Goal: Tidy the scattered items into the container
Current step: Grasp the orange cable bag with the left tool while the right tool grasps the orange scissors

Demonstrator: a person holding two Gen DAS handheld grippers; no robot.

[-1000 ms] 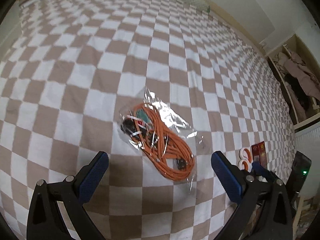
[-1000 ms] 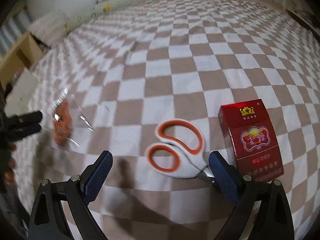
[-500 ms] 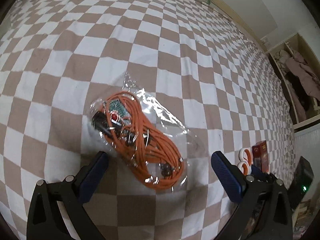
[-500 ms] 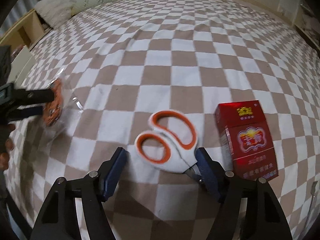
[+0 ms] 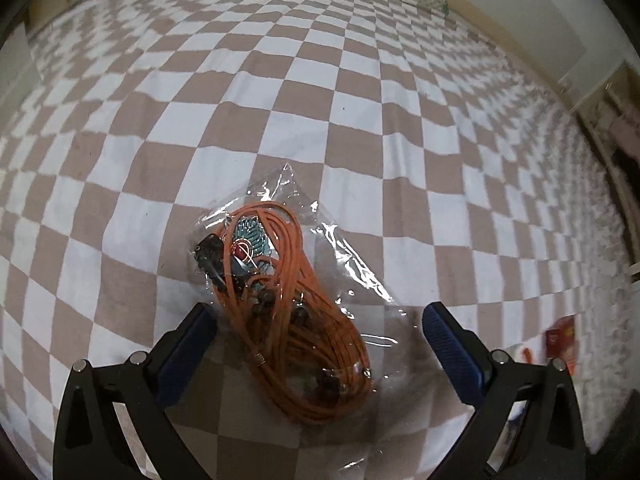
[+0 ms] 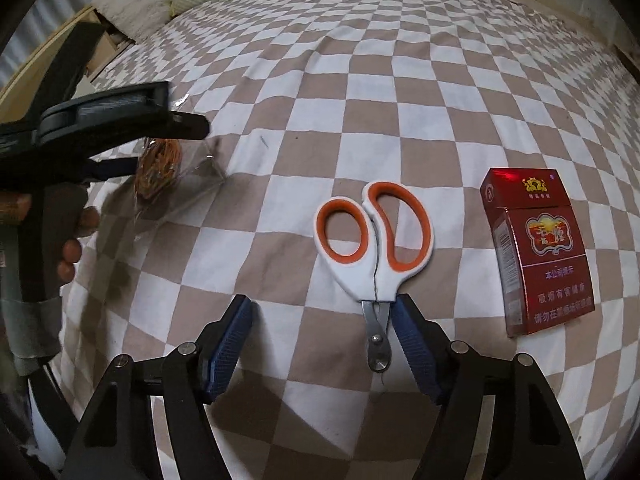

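Note:
A clear plastic bag of coiled orange cord (image 5: 296, 304) lies on the checkered bedspread (image 5: 320, 100). My left gripper (image 5: 320, 320) is open, its jaws straddling the bag's near end. In the right wrist view the bag (image 6: 158, 168) shows at the left under the left gripper's body (image 6: 108, 120). White scissors with orange handle rings (image 6: 374, 240) lie with blades pointing at me. My right gripper (image 6: 326, 316) is open, half closed, its right pad beside the scissor blades. A red cigarette pack (image 6: 538, 250) lies to the right. No container is in view.
The person's hand (image 6: 72, 240) holds the left gripper's handle. A white pillow (image 6: 136, 0) sits at the bed's far edge. The red pack (image 5: 562, 338) shows blurred at the right in the left wrist view.
My left gripper has moved closer over the bag, which now sits between its jaws. My right gripper's jaws have narrowed and moved up to the scissor blades.

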